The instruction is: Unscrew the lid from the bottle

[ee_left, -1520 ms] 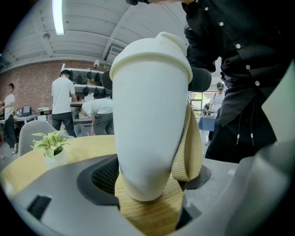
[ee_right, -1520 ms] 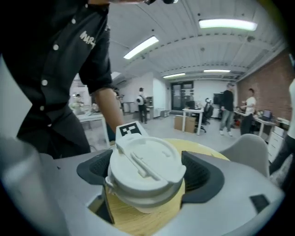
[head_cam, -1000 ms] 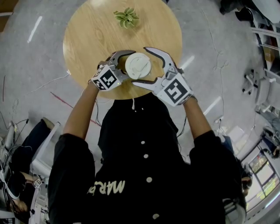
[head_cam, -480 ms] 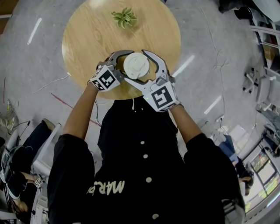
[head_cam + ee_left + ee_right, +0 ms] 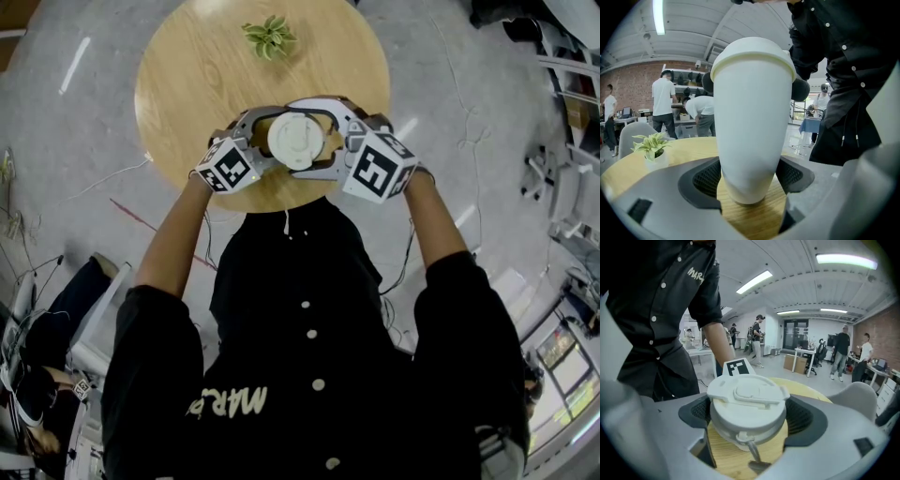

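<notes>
Bottle (image 5: 752, 117) upright near tabletop (image 5: 197, 84) edge closest to person. Left gripper (image 5: 750, 176) clamped on its lower body. Right gripper (image 5: 749, 420) jaws just been closing, wide, pads pressing lid (image 5: 747, 392).

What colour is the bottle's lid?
Off-white; the lid shows best in the right gripper view.

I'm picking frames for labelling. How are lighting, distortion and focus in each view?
Head view: even light, fisheye bend, lid washed out. Left gripper view: bottle fills the frame, ceiling light glares, corners dark. Right gripper view: lid sharp, ceiling lights bright, room lines bowed.
</notes>
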